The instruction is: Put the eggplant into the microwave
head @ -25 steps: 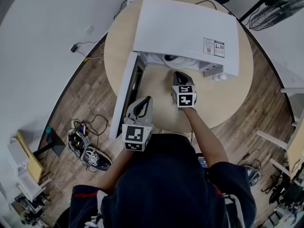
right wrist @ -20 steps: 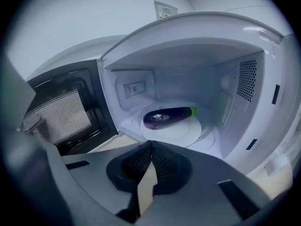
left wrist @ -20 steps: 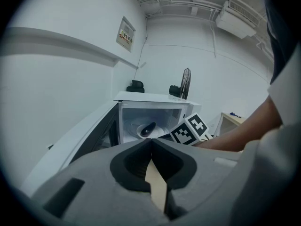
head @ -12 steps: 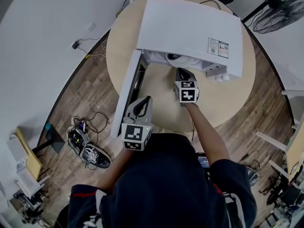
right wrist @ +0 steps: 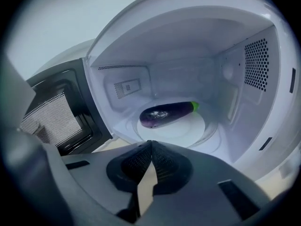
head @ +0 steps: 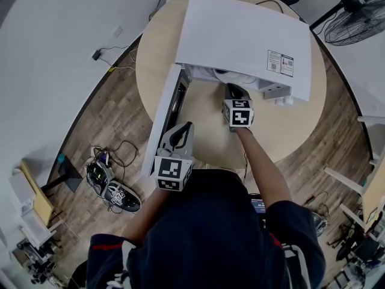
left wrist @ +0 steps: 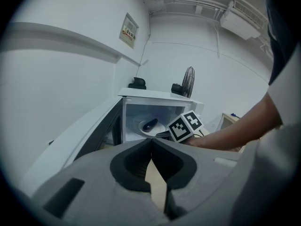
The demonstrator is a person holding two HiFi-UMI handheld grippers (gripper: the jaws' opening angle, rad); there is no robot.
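Purple skin and a green stem end: the eggplant (right wrist: 165, 114) lies on its side on the white turntable plate (right wrist: 193, 128) inside the microwave (head: 240, 35), roughly across the middle of the cavity and clear of its walls. Nothing is holding it.

My right gripper (right wrist: 150, 142) sits just outside the microwave's open mouth, aimed straight at the eggplant. Its two dark pads are pressed together with nothing between them, so that claw is closed and empty. Compared with a second ago, the head view shows it has edged a little nearer to the microwave's front; the shift is small, and the camera itself has drifted, so I would not make much of it.

My left gripper (left wrist: 151, 140) hangs back from the microwave, near the free edge of the door (head: 161, 122), which stands swung wide open on the microwave's left side. Its pads are also closed on each other, gripping nothing, and it has hardly moved over the last second.

My reading is that the placing itself is done, since the eggplant is already resting inside the microwave. What remains, if anything, is to back the right gripper out of the opening. Shutting the door would fall to the left gripper, which is the better placed for it, though the task sentence does not ask for that.
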